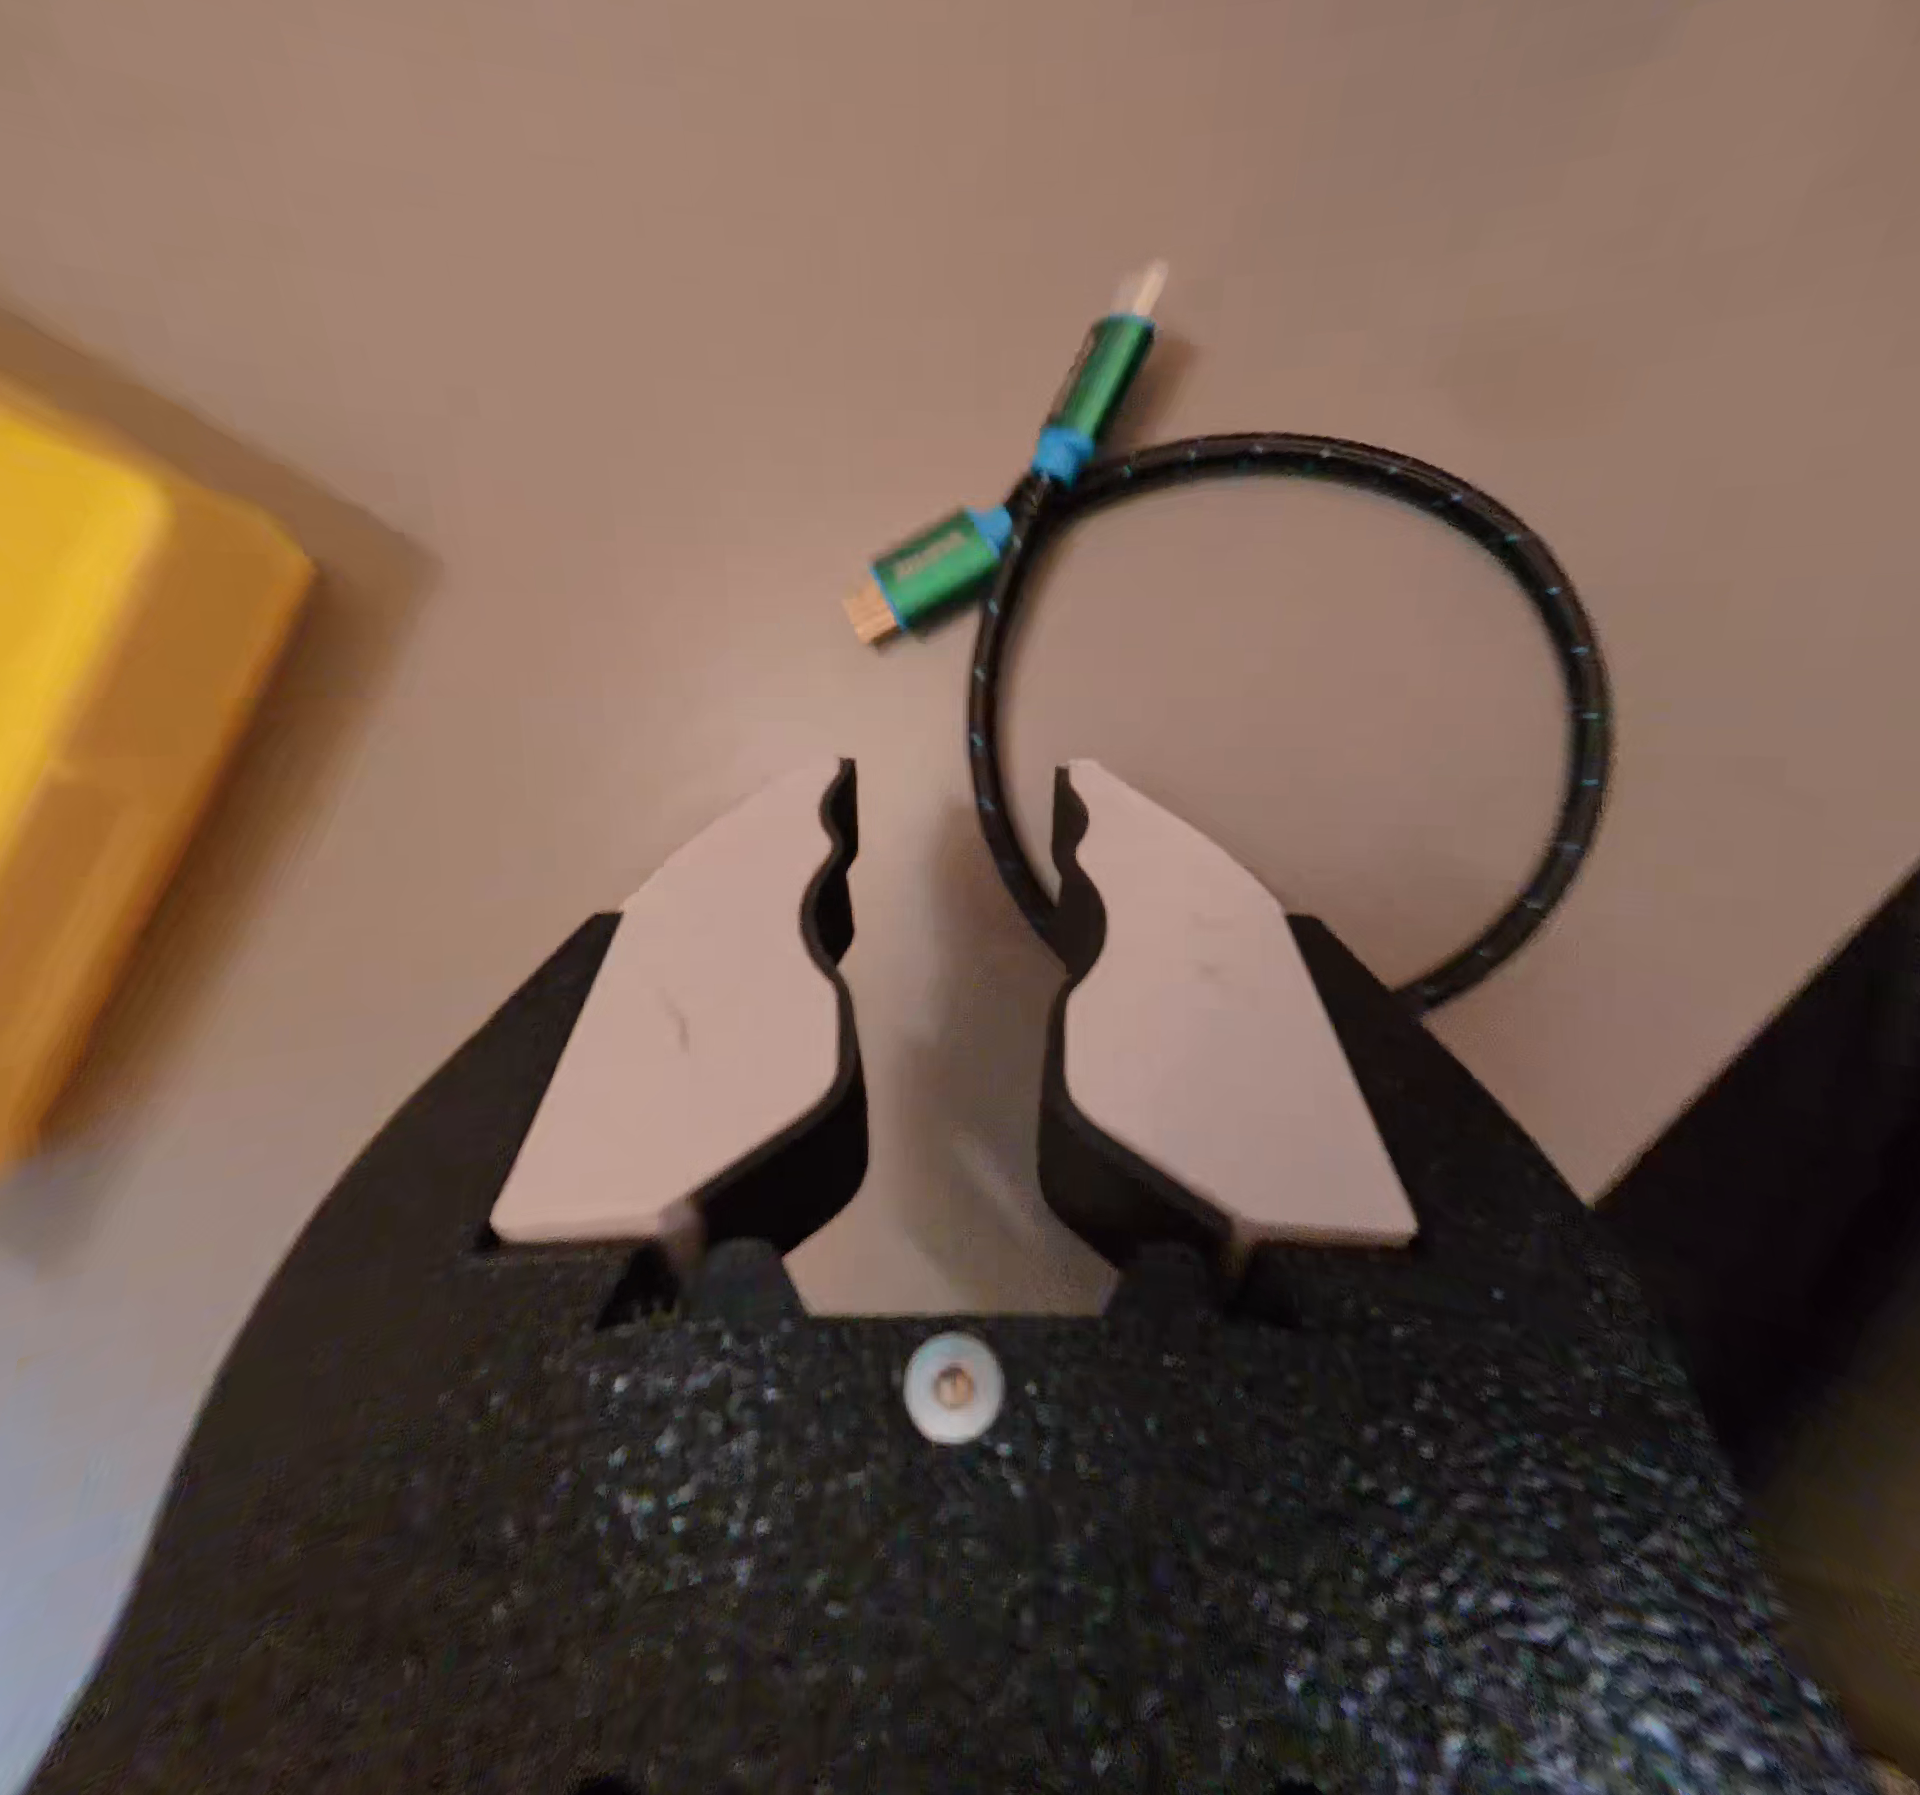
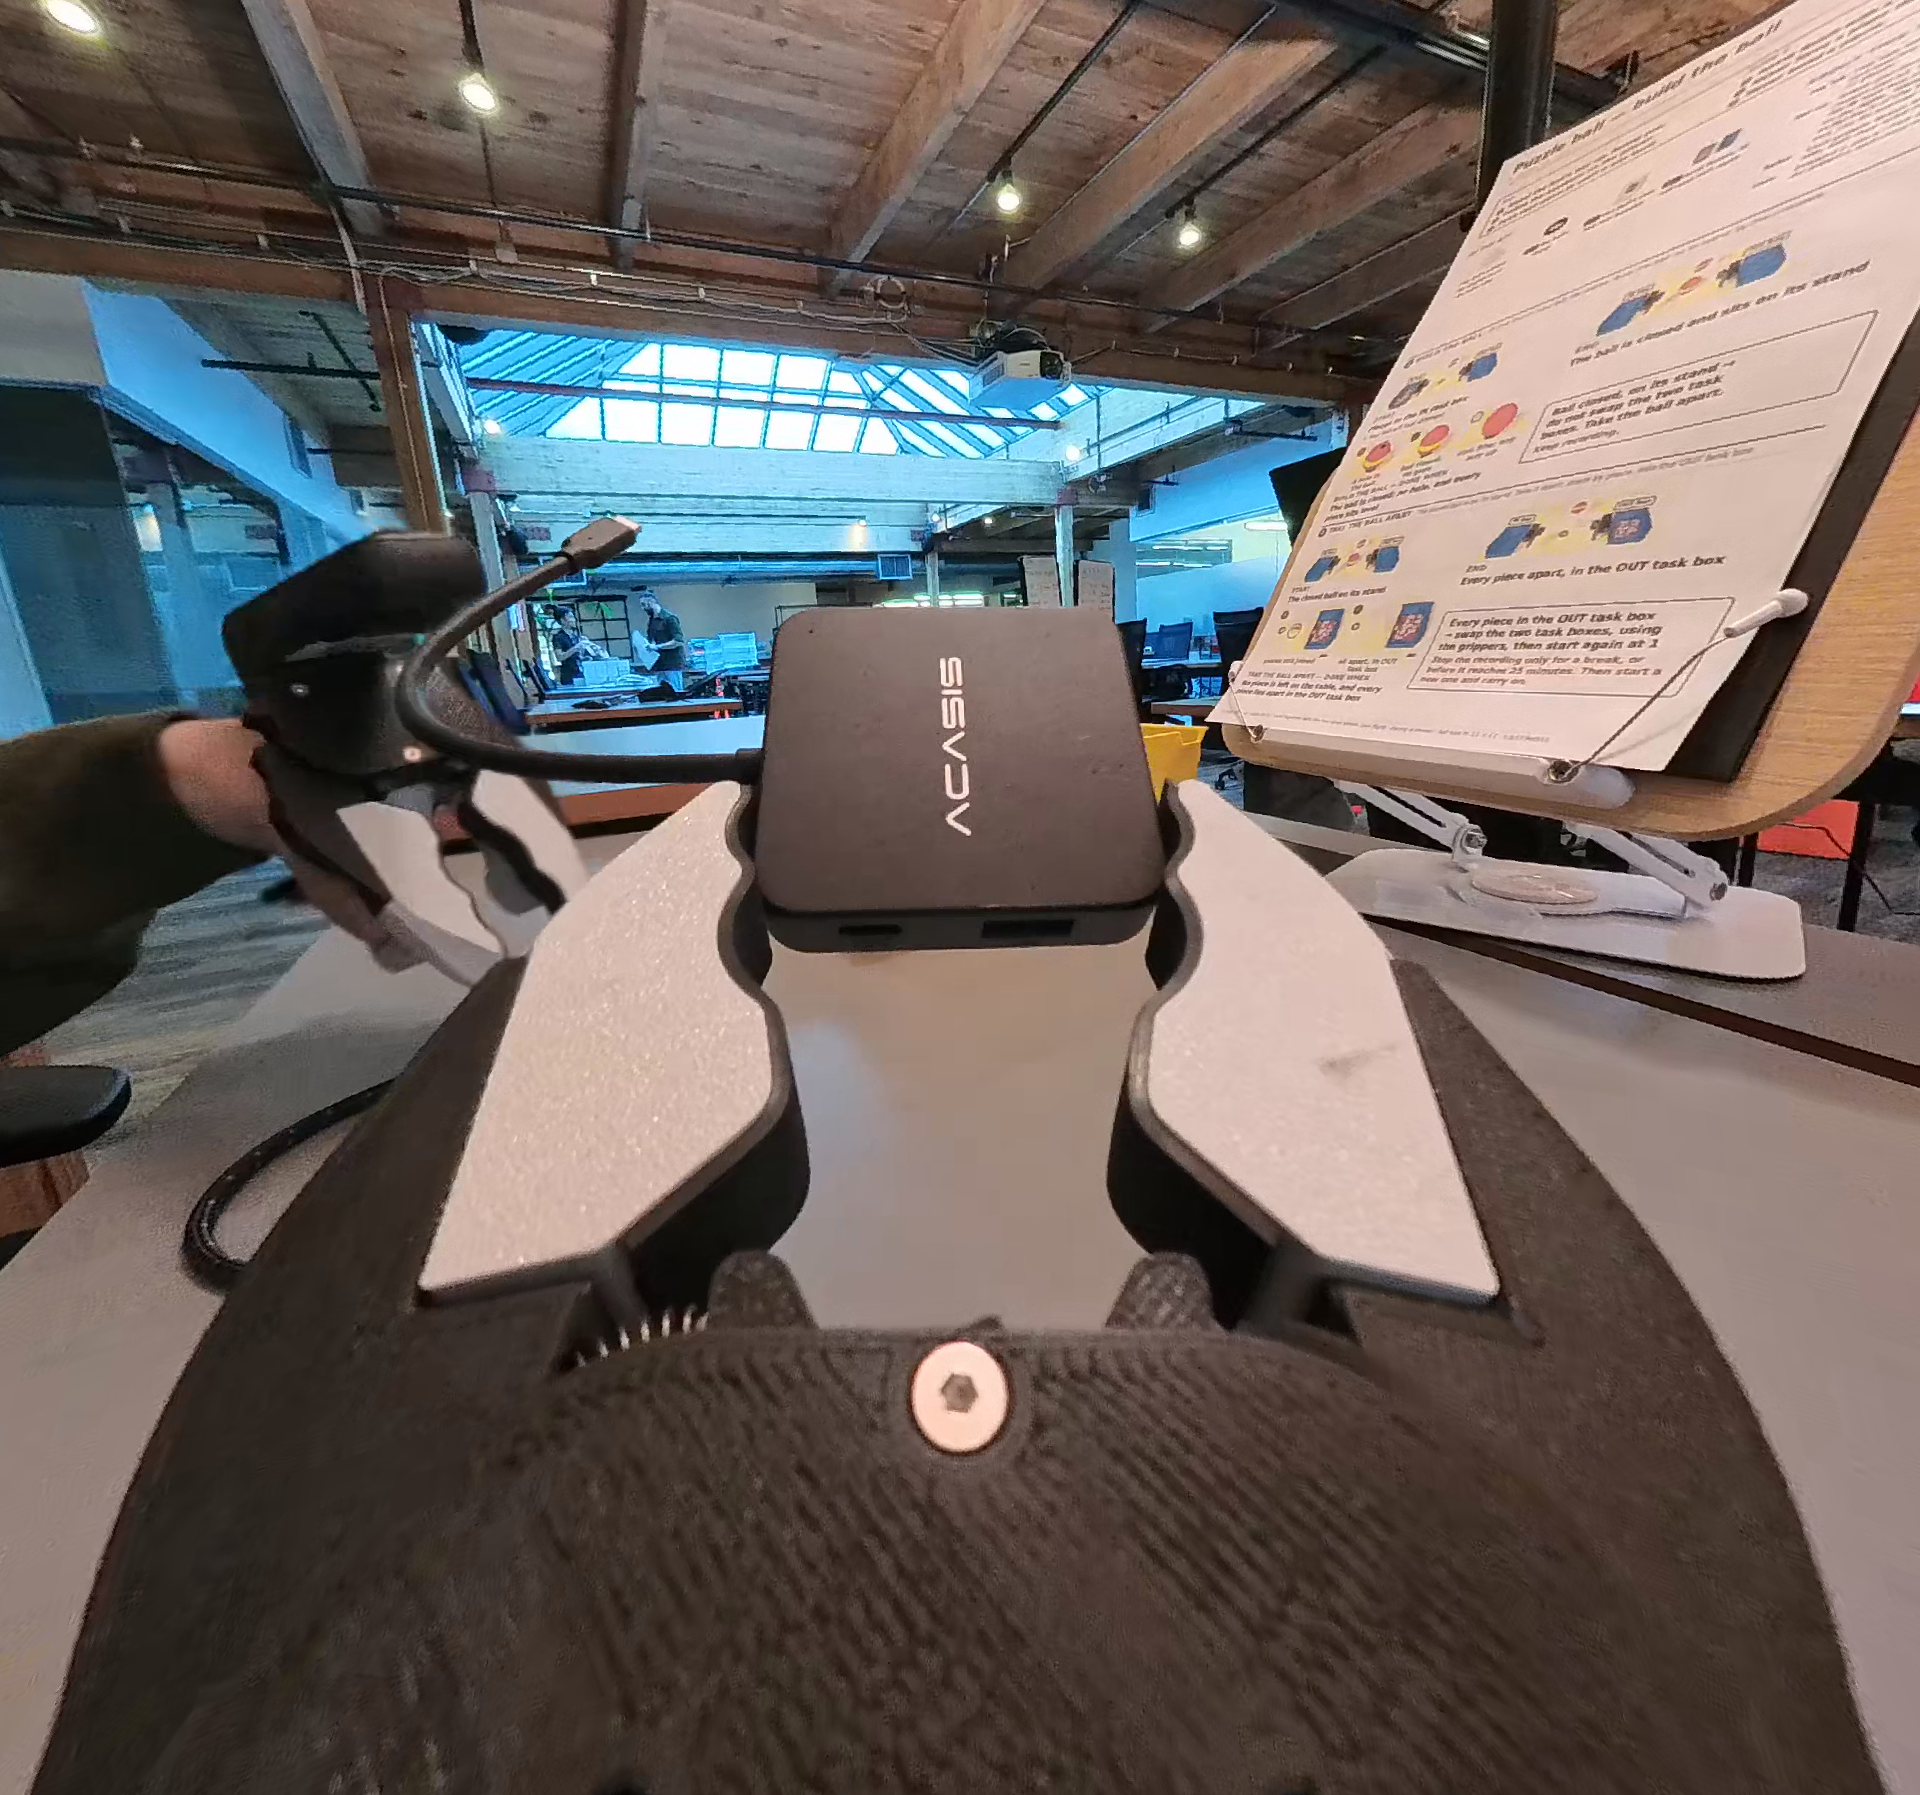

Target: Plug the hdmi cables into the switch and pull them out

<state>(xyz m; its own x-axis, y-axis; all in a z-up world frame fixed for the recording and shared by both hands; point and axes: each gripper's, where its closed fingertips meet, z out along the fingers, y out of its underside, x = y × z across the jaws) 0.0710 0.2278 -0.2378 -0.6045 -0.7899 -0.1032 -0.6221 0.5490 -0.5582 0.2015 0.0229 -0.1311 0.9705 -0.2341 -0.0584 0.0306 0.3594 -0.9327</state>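
A black braided HDMI cable [image 1: 1288,706] lies in a loop on the grey table [image 1: 623,187], with its two green plugs [image 1: 930,566] [image 1: 1101,374] free beside the loop. My left gripper [image 1: 954,779] is open and empty, just above the near side of the loop. My right gripper [image 2: 956,810] is shut on the black switch [image 2: 956,748] and holds it by its sides above the table, with two ports facing me. The switch's own black lead [image 2: 468,665] curls up to the left and ends in a free plug [image 2: 603,535]. The left gripper [image 2: 473,945] also shows in the right wrist view, held by a hand.
A yellow box [image 1: 114,758] sits at the left of the table. A wooden stand with a printed sheet [image 2: 1621,498] stands at the right on a white base [image 2: 1558,914]. The table's edge [image 1: 1766,1018] runs close on the right. Part of the braided cable [image 2: 239,1205] lies at lower left.
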